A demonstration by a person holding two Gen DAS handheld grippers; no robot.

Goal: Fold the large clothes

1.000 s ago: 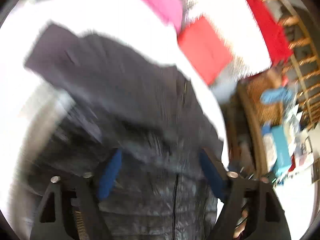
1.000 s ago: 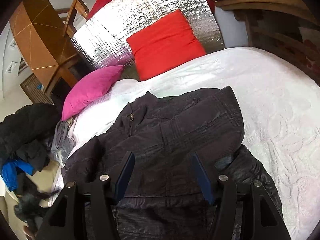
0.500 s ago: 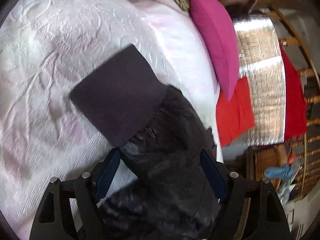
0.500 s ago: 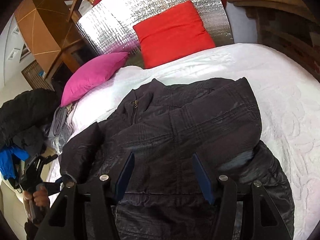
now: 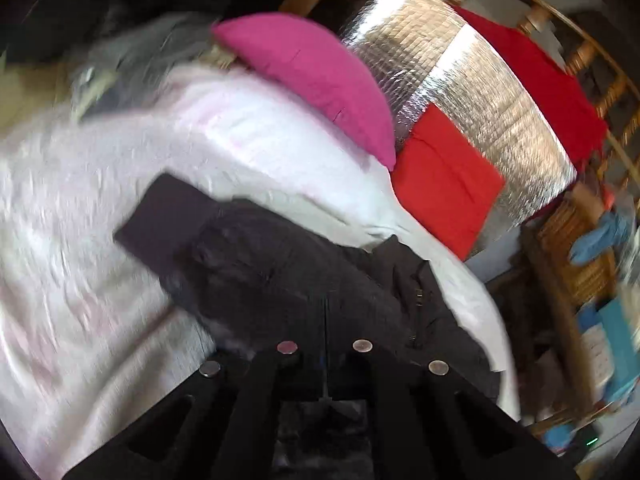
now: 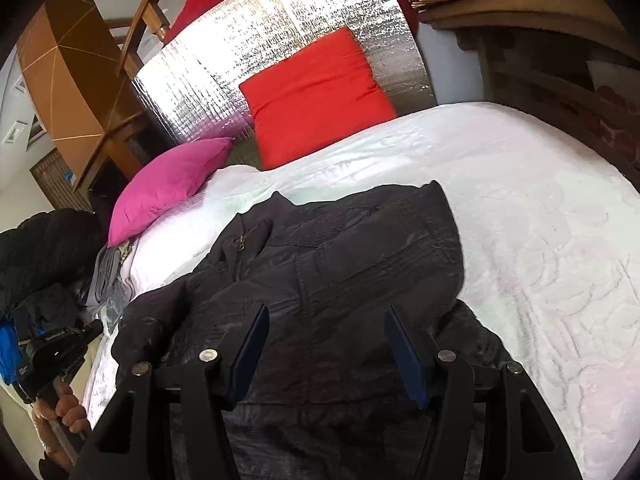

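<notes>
Jacket [image 6: 332, 264] lies collar toward pillows — right jaws wide, empty; left jaws pinched on sleeve [image 5: 248, 264].

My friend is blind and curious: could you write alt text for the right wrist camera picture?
A dark jacket lies spread on a white bedspread, seen from just above between the open jaws of a hand-held gripper. Behind it, a pink pillow and a red pillow lean against a silver foil panel.

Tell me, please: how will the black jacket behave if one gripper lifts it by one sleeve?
The black jacket looks floppy: it lies creased and folded on the white bedspread, so the rest would probably hang and drag. Its quilted, slightly shiny fabric suggests some bulk yet little weight, and perhaps a slippery grip.
</notes>
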